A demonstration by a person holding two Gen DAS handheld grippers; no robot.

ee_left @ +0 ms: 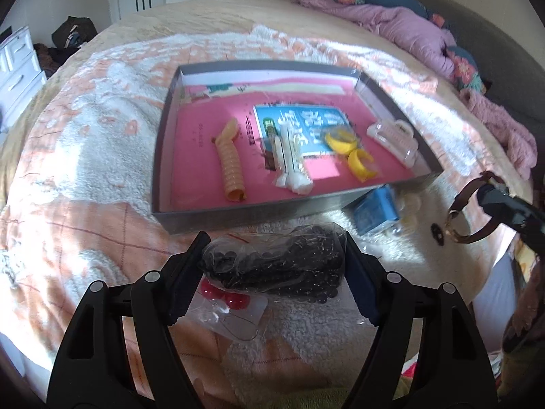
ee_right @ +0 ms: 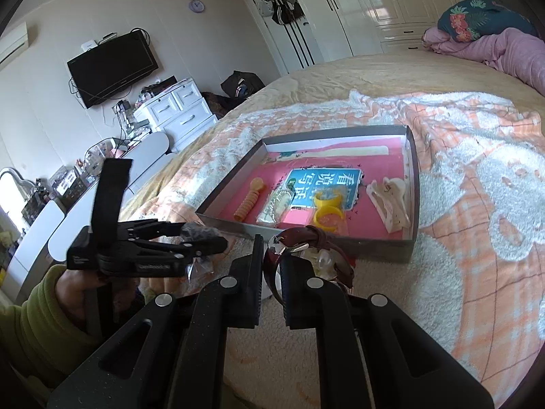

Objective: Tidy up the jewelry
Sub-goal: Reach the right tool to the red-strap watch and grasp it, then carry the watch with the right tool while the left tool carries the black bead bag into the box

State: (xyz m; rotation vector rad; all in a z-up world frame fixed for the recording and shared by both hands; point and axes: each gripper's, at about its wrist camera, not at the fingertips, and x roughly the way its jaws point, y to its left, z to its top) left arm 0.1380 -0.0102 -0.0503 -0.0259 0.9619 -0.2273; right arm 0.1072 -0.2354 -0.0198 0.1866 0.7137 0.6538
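My left gripper (ee_left: 274, 255) is shut on a clear bag of black beads (ee_left: 272, 262), held just in front of the grey box's near wall (ee_left: 272, 209); it also shows from the side in the right wrist view (ee_right: 218, 238). My right gripper (ee_right: 274, 259) is shut on a brown-strap watch (ee_right: 316, 238), held in front of the box's near wall (ee_right: 381, 247); the watch also shows in the left wrist view (ee_left: 463, 214). The box holds an orange spiral hair tie (ee_left: 231, 160), packets (ee_left: 291, 160), yellow rings (ee_left: 361, 160) and a clear hair claw (ee_left: 391, 136).
On the fleecy blanket (ee_left: 85, 170) lie a small bag with red beads (ee_left: 228, 303) below my left gripper and a blue packet (ee_left: 373, 211) beside the box. Pink bedding (ee_left: 408, 24) is piled at the far right. A white dresser (ee_right: 177, 109) stands beyond the bed.
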